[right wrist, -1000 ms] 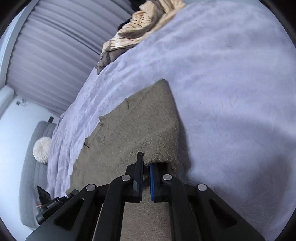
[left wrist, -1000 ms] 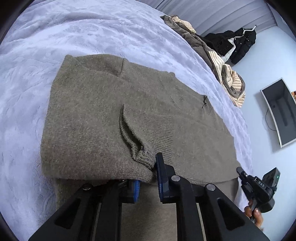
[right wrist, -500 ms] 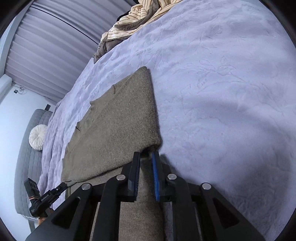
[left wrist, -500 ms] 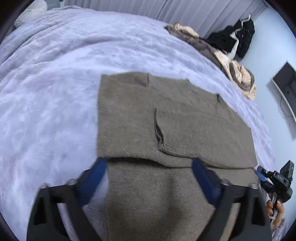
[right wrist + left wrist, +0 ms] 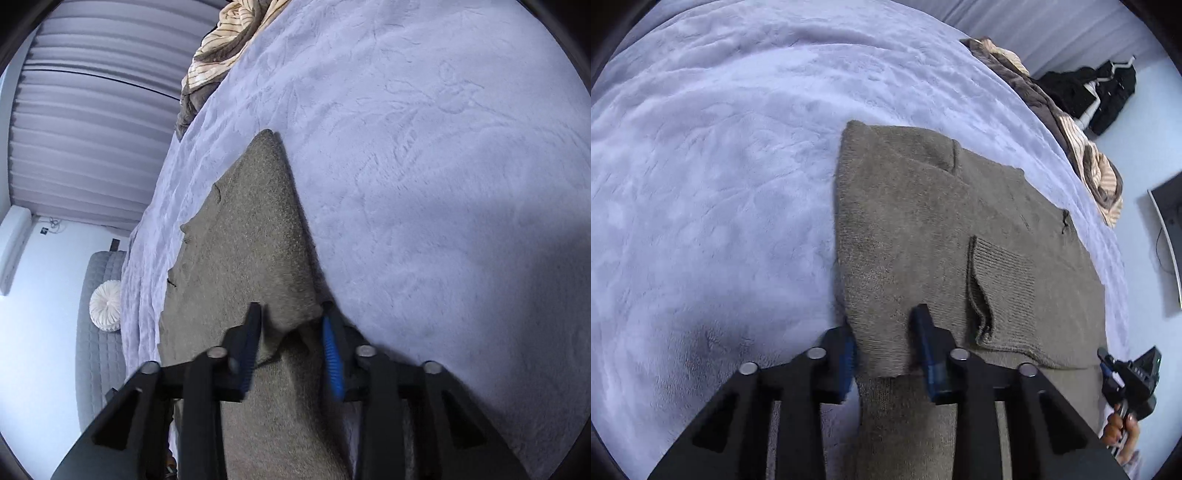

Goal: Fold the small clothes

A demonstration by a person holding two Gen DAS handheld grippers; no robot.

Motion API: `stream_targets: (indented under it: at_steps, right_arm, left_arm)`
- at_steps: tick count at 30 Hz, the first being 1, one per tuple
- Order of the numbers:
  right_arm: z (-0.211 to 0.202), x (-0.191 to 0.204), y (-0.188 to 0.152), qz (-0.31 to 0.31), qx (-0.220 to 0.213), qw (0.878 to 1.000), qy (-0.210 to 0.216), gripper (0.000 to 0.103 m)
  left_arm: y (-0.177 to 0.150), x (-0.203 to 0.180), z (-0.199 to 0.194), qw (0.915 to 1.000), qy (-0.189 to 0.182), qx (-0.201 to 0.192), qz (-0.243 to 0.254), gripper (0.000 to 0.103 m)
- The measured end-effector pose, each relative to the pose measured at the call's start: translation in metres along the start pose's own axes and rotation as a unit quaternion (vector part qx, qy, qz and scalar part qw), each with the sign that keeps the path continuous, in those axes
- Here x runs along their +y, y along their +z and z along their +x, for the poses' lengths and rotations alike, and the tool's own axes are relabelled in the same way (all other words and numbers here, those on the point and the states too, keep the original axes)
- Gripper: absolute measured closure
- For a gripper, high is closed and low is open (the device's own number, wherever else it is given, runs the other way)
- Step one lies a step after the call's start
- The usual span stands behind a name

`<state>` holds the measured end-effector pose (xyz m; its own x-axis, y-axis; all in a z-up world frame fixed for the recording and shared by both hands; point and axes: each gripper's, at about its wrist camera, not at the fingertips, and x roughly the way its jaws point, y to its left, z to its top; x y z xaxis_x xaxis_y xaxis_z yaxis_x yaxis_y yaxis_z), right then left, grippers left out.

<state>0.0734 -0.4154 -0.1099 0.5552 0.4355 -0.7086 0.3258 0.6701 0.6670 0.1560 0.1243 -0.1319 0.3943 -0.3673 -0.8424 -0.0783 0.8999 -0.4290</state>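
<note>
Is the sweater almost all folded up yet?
Partly. The brown sweater on the purple blanket already has one fold laid over, with a sleeve tucked on top. Now the left gripper and right gripper are closing around the folded edge's two corners. Another fold probably remains.

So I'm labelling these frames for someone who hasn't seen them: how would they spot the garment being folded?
Start from the lavender plush bedspread that fills most of both views. Lying flat on it, nearest the cameras, is an olive-brown knit sweater, partly folded with a ribbed cuff on top. Unlike the striped tan and brown pile heaped at the bed's far edge, it is plain-coloured and spread out.
</note>
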Motion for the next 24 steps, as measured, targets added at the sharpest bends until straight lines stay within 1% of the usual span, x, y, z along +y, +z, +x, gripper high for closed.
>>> stream_targets:
  at_steps: [1, 2, 3, 5, 6, 8, 9, 10, 11, 12, 14, 16, 19, 22, 23, 24]
  right_arm:
    - [-0.002, 0.011, -0.001, -0.034, -0.005, 0.999, -0.020, 0.086]
    - [-0.005, 0.020, -0.001, -0.063, -0.010, 0.997, -0.035, 0.086]
    - [-0.006, 0.024, -0.001, -0.079, -0.015, 0.996, -0.046, 0.086]
    - [-0.002, 0.025, -0.001, -0.110, -0.016, 0.990, -0.091, 0.086]
    - [0.003, 0.022, -0.002, -0.125, -0.011, 0.986, -0.109, 0.086]
    - [0.005, 0.020, -0.007, -0.135, -0.015, 0.984, -0.112, 0.087]
    - [0.001, 0.021, -0.009, -0.133, -0.019, 0.985, -0.112, 0.086]
    - [-0.003, 0.021, -0.010, -0.129, -0.021, 0.985, -0.113, 0.085]
    - [-0.008, 0.021, -0.011, -0.124, -0.023, 0.986, -0.114, 0.083]
    - [-0.015, 0.022, -0.013, -0.121, -0.030, 0.985, -0.118, 0.082]
    - [-0.029, 0.026, -0.017, -0.133, -0.056, 0.980, -0.136, 0.082]
    - [-0.043, 0.037, -0.022, -0.154, -0.082, 0.975, -0.134, 0.082]
    - [-0.045, 0.051, -0.021, -0.171, -0.087, 0.973, -0.125, 0.082]
    - [-0.031, 0.062, -0.018, -0.176, -0.082, 0.974, -0.119, 0.082]
    - [-0.026, 0.063, -0.017, -0.175, -0.078, 0.974, -0.120, 0.082]
    - [-0.017, 0.062, -0.017, -0.174, -0.069, 0.974, -0.125, 0.082]
  left_arm:
    - [-0.001, -0.003, -0.003, 0.9997, 0.011, -0.005, 0.019, 0.075]
    - [-0.004, -0.007, -0.004, 0.9984, 0.030, -0.010, 0.048, 0.075]
    - [-0.006, -0.010, -0.003, 0.9965, 0.044, -0.013, 0.070, 0.075]
    - [-0.012, -0.010, -0.002, 0.9937, 0.054, -0.020, 0.096, 0.074]
    - [-0.013, -0.009, -0.004, 0.9933, 0.055, -0.024, 0.098, 0.074]
    - [-0.015, -0.007, -0.012, 0.9925, 0.068, -0.034, 0.096, 0.072]
    - [-0.017, -0.005, -0.017, 0.9914, 0.080, -0.040, 0.095, 0.068]
    - [-0.019, -0.004, -0.024, 0.9900, 0.091, -0.046, 0.098, 0.062]
    - [-0.019, -0.003, -0.030, 0.9886, 0.098, -0.054, 0.101, 0.060]
    - [-0.019, -0.001, -0.038, 0.9881, 0.097, -0.059, 0.104, 0.060]
    - [-0.017, -0.004, -0.049, 0.9890, 0.081, -0.067, 0.104, 0.060]
    - [-0.012, -0.015, -0.055, 0.9907, 0.048, -0.070, 0.106, 0.060]
    - [-0.002, -0.041, -0.047, 0.9922, 0.006, -0.064, 0.107, 0.059]
    - [0.000, -0.071, -0.028, 0.9913, -0.004, -0.064, 0.115, 0.036]
    - [-0.002, -0.078, -0.021, 0.9902, -0.003, -0.065, 0.124, 0.036]
    - [-0.005, -0.086, -0.011, 0.9889, 0.006, -0.058, 0.137, 0.036]
